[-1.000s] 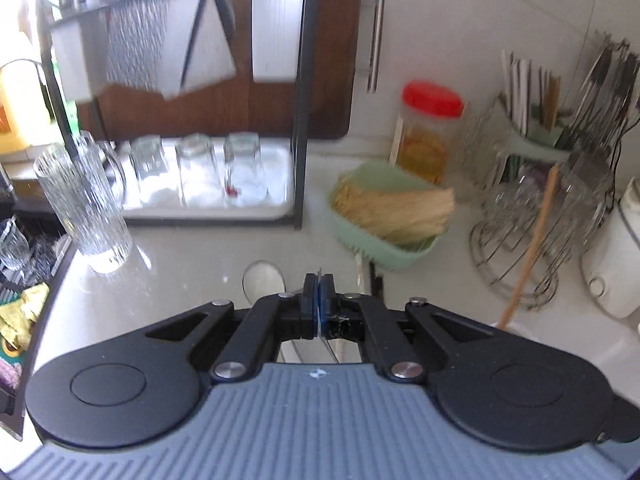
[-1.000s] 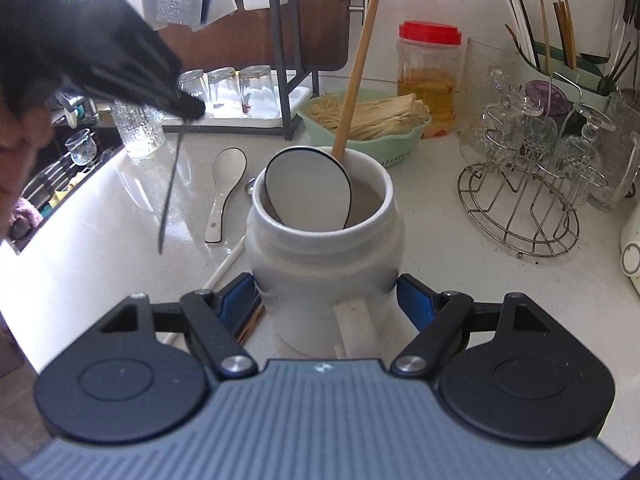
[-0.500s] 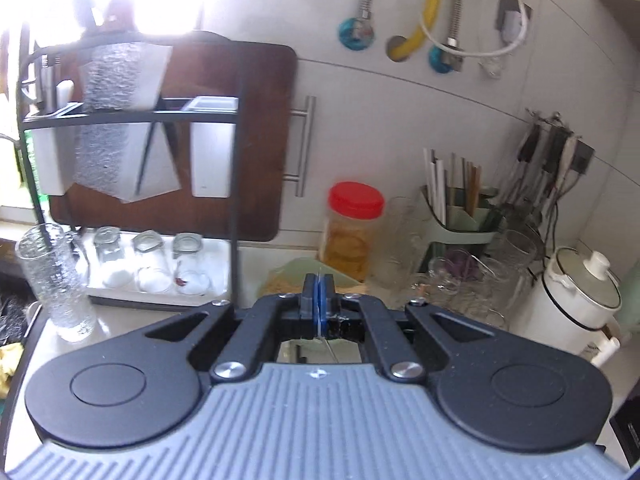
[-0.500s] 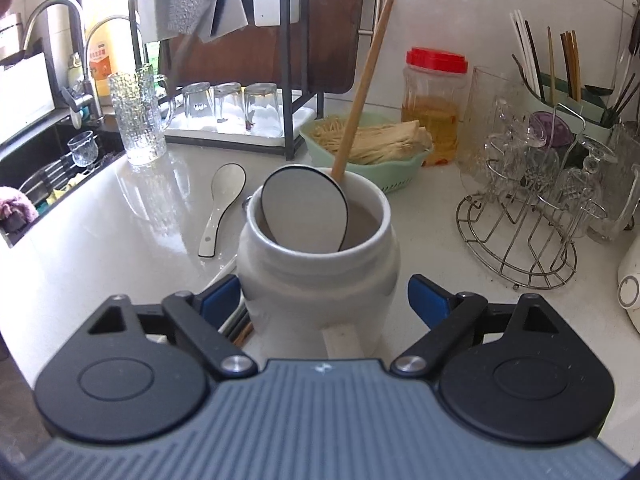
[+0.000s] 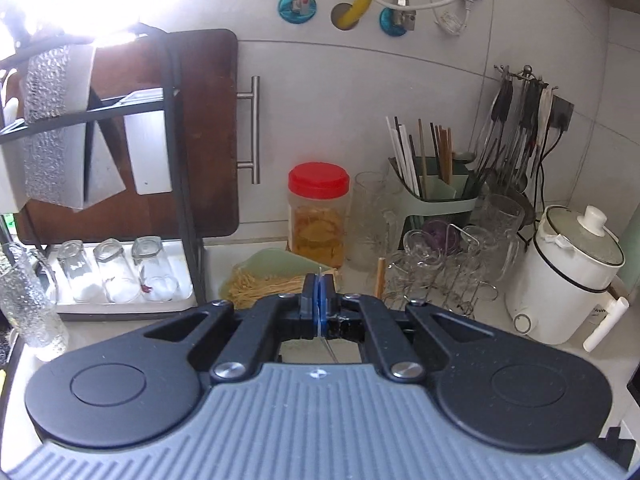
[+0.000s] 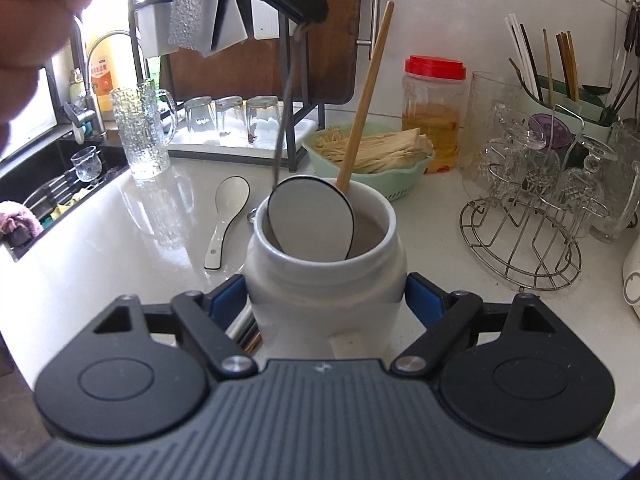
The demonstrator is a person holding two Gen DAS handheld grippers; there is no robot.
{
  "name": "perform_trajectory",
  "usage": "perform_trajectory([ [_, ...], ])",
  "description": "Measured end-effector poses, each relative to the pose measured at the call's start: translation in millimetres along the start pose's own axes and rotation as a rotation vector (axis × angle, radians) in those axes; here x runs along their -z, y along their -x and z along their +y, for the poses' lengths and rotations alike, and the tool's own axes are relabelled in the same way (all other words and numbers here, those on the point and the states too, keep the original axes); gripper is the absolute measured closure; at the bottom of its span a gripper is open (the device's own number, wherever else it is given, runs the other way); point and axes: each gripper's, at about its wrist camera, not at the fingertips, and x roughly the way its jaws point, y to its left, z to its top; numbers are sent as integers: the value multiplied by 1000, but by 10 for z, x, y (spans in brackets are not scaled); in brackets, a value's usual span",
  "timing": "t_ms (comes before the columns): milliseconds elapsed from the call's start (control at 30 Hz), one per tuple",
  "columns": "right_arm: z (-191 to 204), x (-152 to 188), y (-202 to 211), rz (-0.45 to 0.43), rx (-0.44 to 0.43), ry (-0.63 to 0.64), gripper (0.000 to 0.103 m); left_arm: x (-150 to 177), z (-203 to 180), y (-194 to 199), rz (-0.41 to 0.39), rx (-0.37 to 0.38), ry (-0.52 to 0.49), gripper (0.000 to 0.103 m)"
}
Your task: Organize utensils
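Your left gripper [image 6: 308, 20] was clamped on a thin metal utensil [image 6: 286, 96], its lower end hanging just at the jar [image 6: 324, 280] rim at 11 o'clock. Your right gripper [image 6: 326, 308] had just been closing, its pads flanking the jar; I cannot tell if they pressed it. Inside stood a spoon [image 6: 312, 220] and a wooden stick [image 6: 364, 96]. A white spoon [image 6: 226, 216] and chopsticks [image 6: 246, 330] were left on the worktop [image 6: 120, 240].

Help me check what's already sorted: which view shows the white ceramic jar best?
The right wrist view. The white ceramic jar sits centred between the right gripper's fingers, its open mouth showing a black-rimmed spoon and a wooden chopstick. The left wrist view misses the jar; only the chopstick's tip pokes up.
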Motion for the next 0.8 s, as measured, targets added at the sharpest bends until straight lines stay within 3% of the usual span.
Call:
perform_trajectory([
  [633,-14,13,1,-17,-18,6,15,302,-137,-29,10,-31,-16,102],
  [800,-13,13,2,-17,-18,7,15,271,-100,-29,-3,-38,18,102],
])
